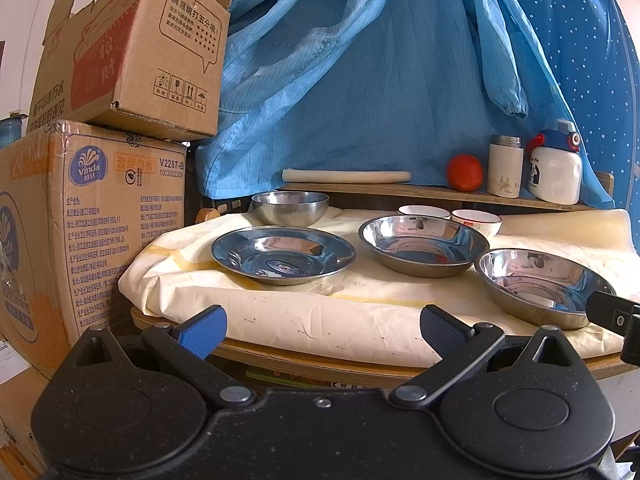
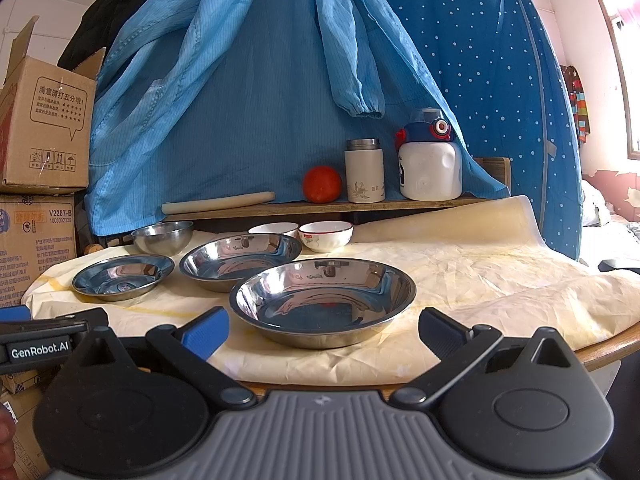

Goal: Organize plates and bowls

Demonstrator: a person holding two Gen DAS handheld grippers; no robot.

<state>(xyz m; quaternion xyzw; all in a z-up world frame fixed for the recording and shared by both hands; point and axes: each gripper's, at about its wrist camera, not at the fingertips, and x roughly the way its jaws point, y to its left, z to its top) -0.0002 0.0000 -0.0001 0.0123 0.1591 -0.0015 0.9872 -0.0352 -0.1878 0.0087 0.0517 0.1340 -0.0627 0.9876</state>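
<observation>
Two handheld grippers face a cloth-covered counter (image 2: 500, 276) w/ steel and ceramic dishes. Landmark for all places: the big steel dish (image 2: 322, 302) nearest the front edge.

Key relation: the big steel dish sits dead ahead of the right gripper (image 2: 324, 334), just beyond its fingertips and centred in the gap between them. It's round, so no long axis; the near rim faces the gripper. Right gripper is nearer by far. Left gripper (image 1: 323, 330) sees the same dish off to its right, near the frame edge.

Left to right from there:
- Flat steel plate (image 2: 123, 276), far left of the big dish, w/ a sticker in its well. It lies ahead of the left gripper, slightly left of centre.
- Small steel bowl (image 2: 162, 237), behind-left, at the back of the counter.
- Mid steel dish (image 2: 240, 256), just behind-left of the big dish; rims look close, can't tell if touching.
- Two white ceramic bowls (image 2: 326, 236), behind, side by side.

Back shelf (image 2: 440, 201) behind: rolling pin, tomato, two flasks. Cardboard boxes (image 1: 92, 216) stand far left.

Both grippers: fingers spread wide apart, holding nothing.

Nothing stands between the right gripper and the big dish. Judgement: stacking prob. starts w/ a rim pinch here; thin, slick steel may slip.
</observation>
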